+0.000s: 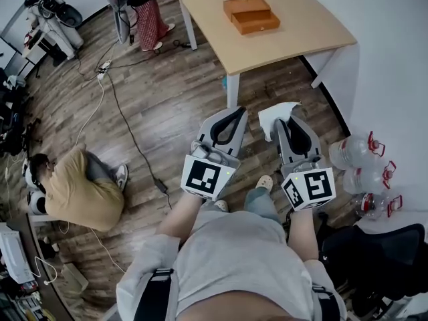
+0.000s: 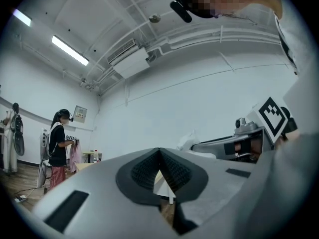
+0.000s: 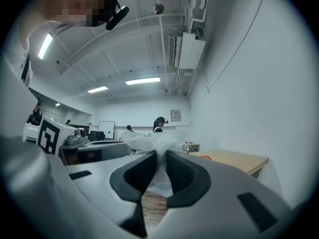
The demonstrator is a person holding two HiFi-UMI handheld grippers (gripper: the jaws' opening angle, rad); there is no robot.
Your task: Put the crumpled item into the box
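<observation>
Right tongs [image 3: 160, 157] pinch the crumpled white item [image 1: 275, 116]; left tongs [image 2: 159, 156] sit pressed together, empty. Carrying it to the box [image 1: 251, 15] on the far worktop [image 1: 304, 35] is left.

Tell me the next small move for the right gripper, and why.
Probably step forward and carry the right gripper toward the table. It is shut on the crumpled item, while the wooden box sits on the table, well ahead of both grippers. The left gripper is shut and empty.
</observation>
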